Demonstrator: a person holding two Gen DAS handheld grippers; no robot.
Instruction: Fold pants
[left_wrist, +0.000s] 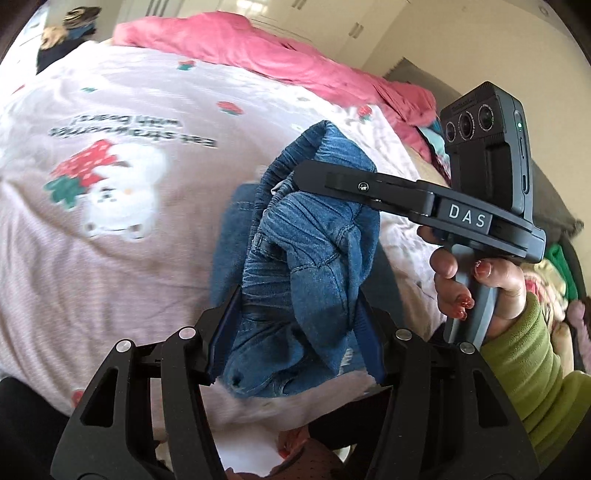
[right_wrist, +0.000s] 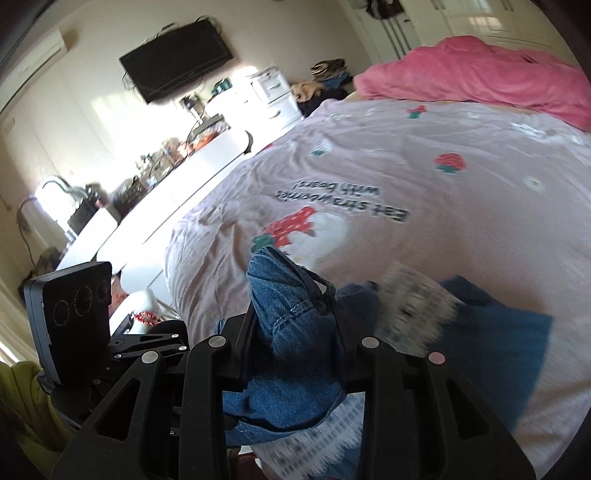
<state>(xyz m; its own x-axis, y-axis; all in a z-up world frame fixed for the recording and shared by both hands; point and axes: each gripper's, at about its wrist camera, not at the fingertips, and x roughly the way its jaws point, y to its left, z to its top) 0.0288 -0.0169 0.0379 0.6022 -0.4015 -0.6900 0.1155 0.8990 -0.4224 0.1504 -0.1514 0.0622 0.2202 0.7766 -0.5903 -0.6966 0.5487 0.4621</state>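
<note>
Closest to the left wrist lens: left gripper (left_wrist: 295, 328), both blue-padded fingers (left_wrist: 221, 339) clenched on a thick bunch of blue denim pants (left_wrist: 310, 236). Bunched there, gathered waistband and seams crumpled between the pads, lifted off the pink bedspread (left_wrist: 129, 258). Further up the same bundle: right gripper (left_wrist: 306, 173), reaching in from the right side, black finger laid across the denim, gripped by a hand (left_wrist: 476, 291) with red-painted nails in a green sleeve (left_wrist: 524, 369).

Seen from the right wrist: right gripper (right_wrist: 295, 325) clamped on a fold of the pants (right_wrist: 291, 306), seam and belt loop pinched between its jaws, more denim trailing right and down over the bedspread (right_wrist: 443, 229), blurred. A pale patterned patch on the cloth beside it, too smeared to read.

Printed on the bedspread: strawberries, a white bear, dark lettering. At the far edge, a heaped pink blanket (left_wrist: 258, 48). Beyond the bed, a wall-mounted television (right_wrist: 177, 61) above a cluttered white counter (right_wrist: 177, 184).
</note>
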